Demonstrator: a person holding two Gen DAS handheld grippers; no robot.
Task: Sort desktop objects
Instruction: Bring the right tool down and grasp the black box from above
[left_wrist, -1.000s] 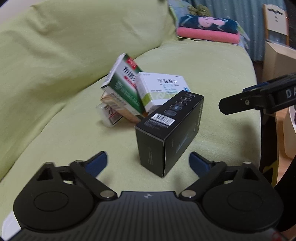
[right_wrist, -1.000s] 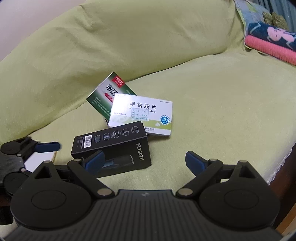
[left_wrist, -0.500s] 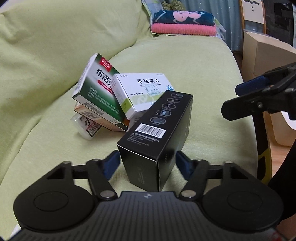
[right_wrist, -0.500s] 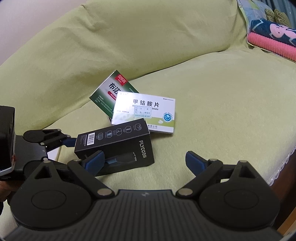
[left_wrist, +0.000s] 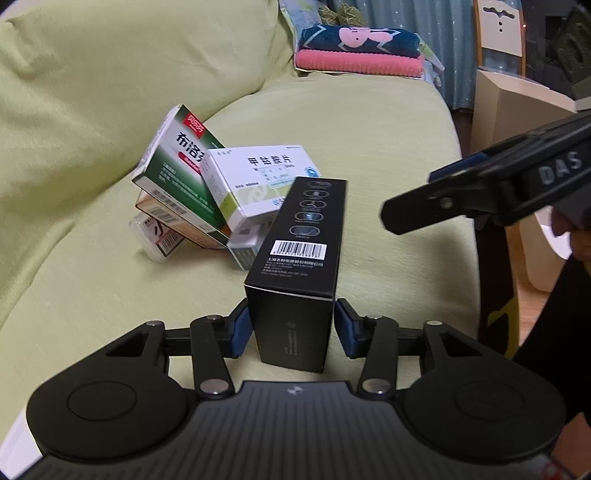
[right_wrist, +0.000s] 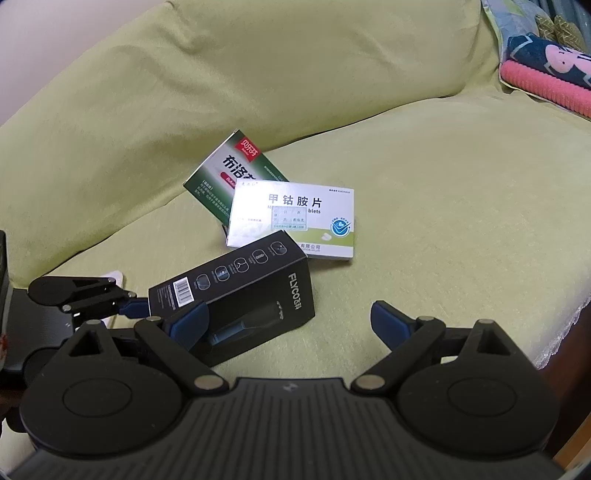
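Observation:
A black box (left_wrist: 299, 266) stands on edge on the green sofa seat (left_wrist: 388, 122). My left gripper (left_wrist: 293, 328) is shut on its near end, with blue pads (left_wrist: 242, 332) pressed to both sides. Behind it, a green medicine box (left_wrist: 177, 166) and a white medicine box (left_wrist: 258, 181) lean on a pile of smaller packs (left_wrist: 159, 236). In the right wrist view, the black box (right_wrist: 240, 291) lies at lower left, beside the white box (right_wrist: 295, 218) and green box (right_wrist: 229, 170). My right gripper (right_wrist: 288, 317) hovers open, holding nothing. The left gripper (right_wrist: 125, 306) shows at the black box's end.
Folded pink and navy towels (left_wrist: 358, 48) lie at the far end of the seat. A cardboard box (left_wrist: 517, 110) stands beyond the sofa's right edge. The green backrest (right_wrist: 258, 74) rises behind the pile. My right gripper (left_wrist: 443, 199) hangs above the seat, right of the black box.
My left gripper has moved in around the black box's near end and closed from wide open onto its sides. The right gripper stayed open and shifted only slightly.

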